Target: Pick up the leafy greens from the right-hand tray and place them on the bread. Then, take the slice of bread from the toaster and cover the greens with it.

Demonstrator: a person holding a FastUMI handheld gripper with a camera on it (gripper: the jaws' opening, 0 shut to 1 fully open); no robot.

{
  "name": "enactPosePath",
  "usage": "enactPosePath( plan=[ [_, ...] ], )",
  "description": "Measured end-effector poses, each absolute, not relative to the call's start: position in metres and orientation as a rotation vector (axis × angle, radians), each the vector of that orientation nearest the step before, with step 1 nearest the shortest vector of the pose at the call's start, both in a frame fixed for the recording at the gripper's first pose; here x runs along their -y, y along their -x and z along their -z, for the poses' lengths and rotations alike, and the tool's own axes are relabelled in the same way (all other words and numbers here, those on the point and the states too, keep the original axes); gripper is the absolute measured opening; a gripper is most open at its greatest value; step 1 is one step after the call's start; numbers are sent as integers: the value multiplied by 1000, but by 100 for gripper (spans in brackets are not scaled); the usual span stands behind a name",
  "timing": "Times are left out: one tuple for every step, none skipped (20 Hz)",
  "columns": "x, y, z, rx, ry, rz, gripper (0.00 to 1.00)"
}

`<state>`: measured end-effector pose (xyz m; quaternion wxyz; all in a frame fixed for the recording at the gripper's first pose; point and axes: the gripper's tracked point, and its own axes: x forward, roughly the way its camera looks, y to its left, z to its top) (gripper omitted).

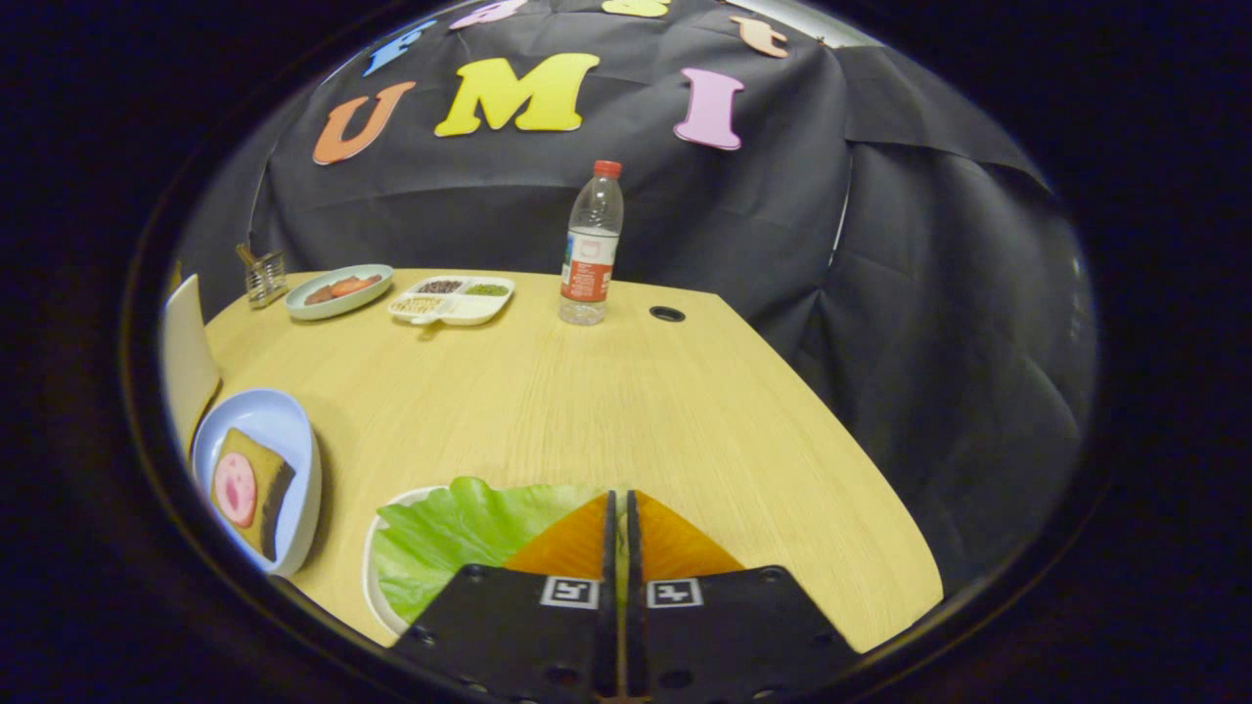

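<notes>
At the bottom centre of the frame the claw (617,508) is closed to a thin slit, and a sliver of the leafy greens (450,538) shows between its fingers; it appears pinched on the leaf, which still lies on its white tray (375,587). The pick-up step seems in hand. Next comes a lift and a carry left to the one bread slice (249,489) on the blue plate (284,420) at lower left. The surface (587,401) also carries one bottle (592,249) and two dishes at upper left.

The gripper (618,504) hides part of the ruffled green lettuce leaf (445,543) and its white tray (372,577). Whether the near-closed fingers pinch the leaf cannot be told.
</notes>
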<state>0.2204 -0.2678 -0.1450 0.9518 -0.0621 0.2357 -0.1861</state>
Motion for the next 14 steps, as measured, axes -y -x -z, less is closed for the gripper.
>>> enactPosePath(
  plan=[
    [263,-219,144,-480,88,359,1],
    [255,-218,142,-480,55,328,0],
    [250,-215,141,-483,35,305,0],
    [246,-213,138,-482,21,285,1],
    [239,-211,135,-478,3,253,1],
    [232,-210,131,-474,-18,226,1],
    [230,-207,131,-481,-39,214,1],
    [223,-204,134,-499,-69,192,1],
    [215,-204,136,-513,-95,158,1],
    [208,-203,140,-531,-102,137,10],
    [212,-202,141,-542,-93,145,13],
    [214,-201,141,-542,-87,145,13],
    [210,-200,146,-552,-87,132,16],
    [208,-200,150,-558,-86,129,21]
  ],
)
